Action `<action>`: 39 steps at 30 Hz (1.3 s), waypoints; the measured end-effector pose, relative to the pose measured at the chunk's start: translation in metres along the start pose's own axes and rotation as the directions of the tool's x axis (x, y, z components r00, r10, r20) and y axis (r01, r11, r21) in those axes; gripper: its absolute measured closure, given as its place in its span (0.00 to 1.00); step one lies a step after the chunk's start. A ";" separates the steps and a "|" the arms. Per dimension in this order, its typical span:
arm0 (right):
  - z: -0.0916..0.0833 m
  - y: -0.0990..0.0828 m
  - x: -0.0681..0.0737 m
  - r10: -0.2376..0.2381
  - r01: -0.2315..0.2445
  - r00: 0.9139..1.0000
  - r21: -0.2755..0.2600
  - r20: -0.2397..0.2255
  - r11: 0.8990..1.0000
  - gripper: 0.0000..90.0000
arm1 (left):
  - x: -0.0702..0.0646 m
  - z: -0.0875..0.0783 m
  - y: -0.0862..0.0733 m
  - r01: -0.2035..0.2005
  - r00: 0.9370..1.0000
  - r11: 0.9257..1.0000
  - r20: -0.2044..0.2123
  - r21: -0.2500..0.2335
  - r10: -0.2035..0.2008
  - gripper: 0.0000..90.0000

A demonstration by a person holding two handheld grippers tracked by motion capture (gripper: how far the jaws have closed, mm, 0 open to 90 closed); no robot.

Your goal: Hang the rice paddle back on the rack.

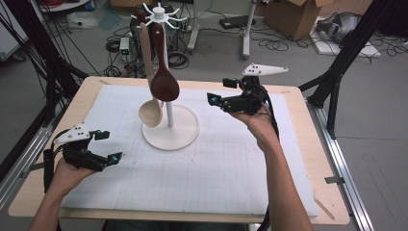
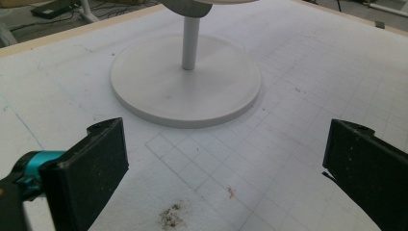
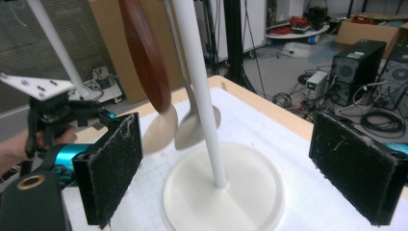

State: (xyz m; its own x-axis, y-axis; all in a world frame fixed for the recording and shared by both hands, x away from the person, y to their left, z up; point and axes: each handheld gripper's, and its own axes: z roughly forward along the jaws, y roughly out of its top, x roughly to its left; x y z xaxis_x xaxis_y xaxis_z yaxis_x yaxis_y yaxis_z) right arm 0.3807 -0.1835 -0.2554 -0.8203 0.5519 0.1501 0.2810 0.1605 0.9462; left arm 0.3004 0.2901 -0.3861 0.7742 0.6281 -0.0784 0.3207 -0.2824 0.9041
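With both spoons (image 1: 165, 79) hung on the rack (image 1: 169, 115), the right gripper (image 1: 217, 97) and left gripper (image 1: 108, 147) hover wide-jawed and empty, so the hanging step looks done and pulling clear without knocking them seems next.

Evenly and softly lit from overhead, bright on the white mat (image 1: 202, 163) without harsh glare. Only faint, diffuse shadows beneath the stand's base (image 1: 171, 129) and under the left gripper (image 1: 107, 146). Slightly soft and grainy in the high view, with mild bending toward the edges. Sharp on the grid between the left gripper's pads. Motion-blurred around the brown spoon (image 3: 144, 53) above the right gripper (image 3: 226, 168), hazy in the room beyond.
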 end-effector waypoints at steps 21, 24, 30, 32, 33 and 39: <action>-0.008 -0.082 -0.004 0.052 -0.058 0.996 0.076 0.075 0.995 0.00 | -0.001 -0.002 -0.003 0.009 1.000 1.000 0.004 0.014 -0.009 0.02; -0.012 -0.090 -0.003 0.061 -0.068 0.994 0.077 0.091 0.995 0.00 | -0.001 -0.002 -0.003 0.008 1.000 1.000 0.004 0.013 -0.009 0.02; -0.021 -0.106 -0.003 0.075 -0.085 0.991 0.081 0.111 0.993 0.00 | -0.001 -0.002 -0.003 0.010 1.000 1.000 0.004 0.013 -0.010 0.02; -0.023 -0.111 -0.004 0.082 -0.091 0.990 0.078 0.119 0.993 0.00 | -0.001 -0.001 -0.003 0.012 1.000 1.000 0.005 0.013 -0.013 0.02; -0.024 -0.113 -0.004 0.086 -0.096 0.989 0.079 0.122 0.992 0.00 | -0.001 -0.001 -0.003 0.012 1.000 1.000 0.005 0.014 -0.012 0.02; -0.031 -0.122 -0.003 0.084 -0.097 0.986 0.085 0.142 0.992 0.00 | -0.001 -0.001 -0.003 0.014 1.000 1.000 0.006 0.016 -0.014 0.02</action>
State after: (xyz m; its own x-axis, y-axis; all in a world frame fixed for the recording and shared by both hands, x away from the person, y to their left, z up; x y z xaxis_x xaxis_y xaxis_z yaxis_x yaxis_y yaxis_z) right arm 0.3330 -0.2301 -0.3624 -0.7146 0.6742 0.1866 0.4005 0.1757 0.8993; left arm 0.2984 0.2912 -0.3878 0.7729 0.6277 -0.0933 0.3401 -0.2856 0.8960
